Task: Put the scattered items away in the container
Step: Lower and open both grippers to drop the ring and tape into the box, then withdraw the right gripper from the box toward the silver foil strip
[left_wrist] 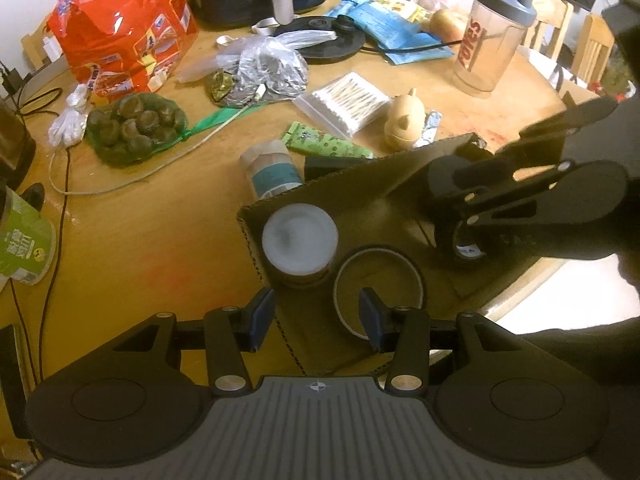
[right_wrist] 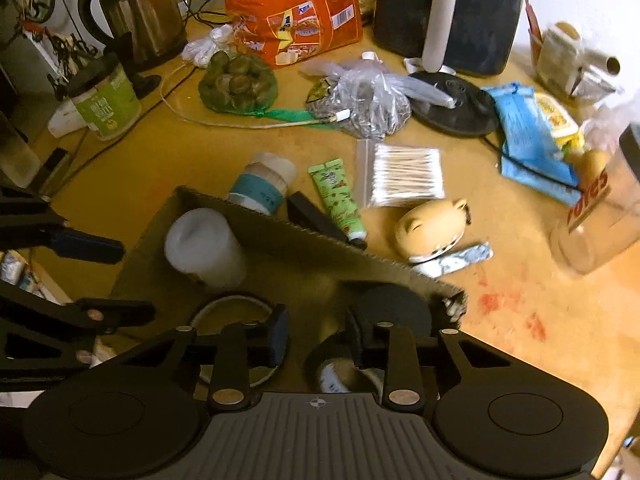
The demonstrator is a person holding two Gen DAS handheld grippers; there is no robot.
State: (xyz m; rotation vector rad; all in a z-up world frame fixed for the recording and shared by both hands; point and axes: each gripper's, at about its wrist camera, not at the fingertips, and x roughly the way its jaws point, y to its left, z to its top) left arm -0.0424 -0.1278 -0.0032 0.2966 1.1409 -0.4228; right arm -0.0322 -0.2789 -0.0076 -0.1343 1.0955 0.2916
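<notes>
Cardboard box sits just ahead of the left gripper, whose jaws stand partly apart with nothing between them; a white-lidded jar and a tape ring already lie inside. Beyond the box, on the desk, wait a green tube and a bag of cotton swabs: light, soft, slippery film, best pinched mid-body

From the right wrist, the right gripper hangs over the box, jaws narrowed; whether they press on the dark tape roll beneath, I cannot tell. Ahead, the tan cat figure looks rigid and rounded, so grip across its flanks
</notes>
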